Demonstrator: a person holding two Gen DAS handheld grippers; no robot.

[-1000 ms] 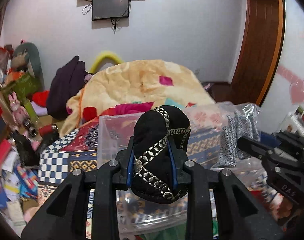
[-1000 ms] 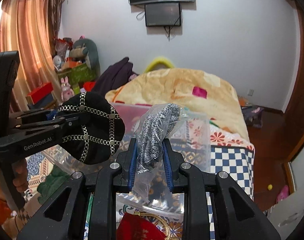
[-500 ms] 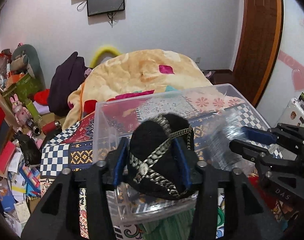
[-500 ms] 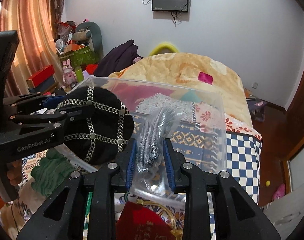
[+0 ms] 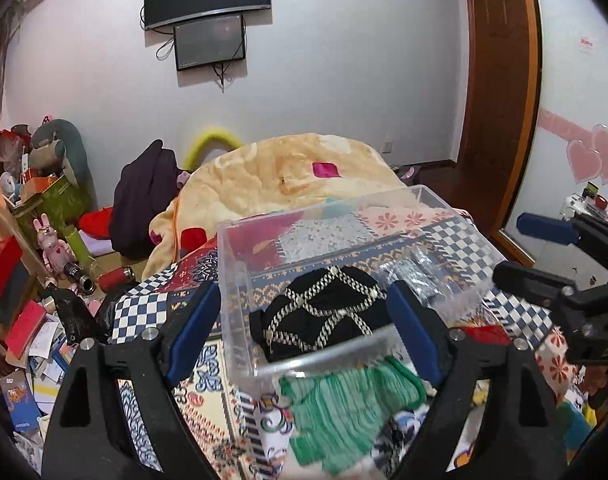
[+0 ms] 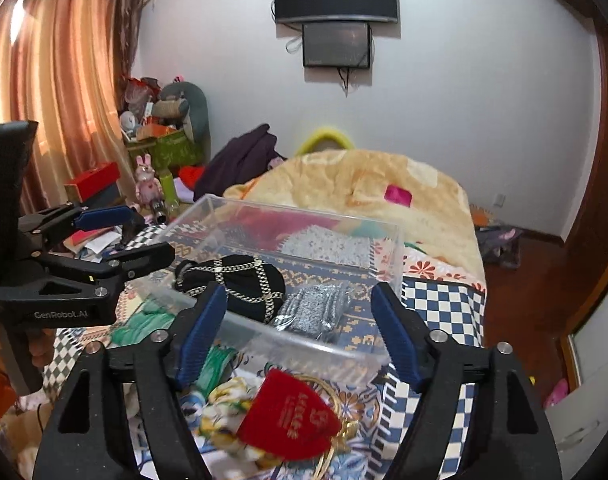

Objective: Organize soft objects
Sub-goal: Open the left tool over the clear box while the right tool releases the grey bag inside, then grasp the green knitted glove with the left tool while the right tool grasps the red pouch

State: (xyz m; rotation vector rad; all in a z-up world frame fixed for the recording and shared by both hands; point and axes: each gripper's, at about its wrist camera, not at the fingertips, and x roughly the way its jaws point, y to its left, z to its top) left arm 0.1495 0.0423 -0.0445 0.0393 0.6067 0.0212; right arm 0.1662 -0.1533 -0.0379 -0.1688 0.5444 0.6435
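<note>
Left tool (image 5: 304,324): you are holding it wide open over the near edge of the clear bin (image 5: 240,280); its jaws have just been opening, and nothing is pressed between the blue pads now.
Black cap (image 5: 324,316): it is lying inside the bin at the left of the floor, chain trim up, free of your pads. A second ago you were clamping it above the bin, so this drop is done.
Silver bagged item (image 6: 312,308): it is resting in the bin just right of the cap, touching or almost touching it; which one I cannot tell.
Right tool (image 6: 298,324): you are keeping this one spread as well; its jaws have just been opening, and the bag that was pinched between them a second ago is now lying loose below.
What this means: both soft pieces are now sitting in the bin, and both tools are free for the next pick.
Green cloth (image 5: 344,404): it is waiting outside the bin, on the bed in front of the near wall.
Red pouch (image 6: 288,416): it is lying outside too, right of the green cloth, directly under your right tool; probably an easy next pick.
</note>
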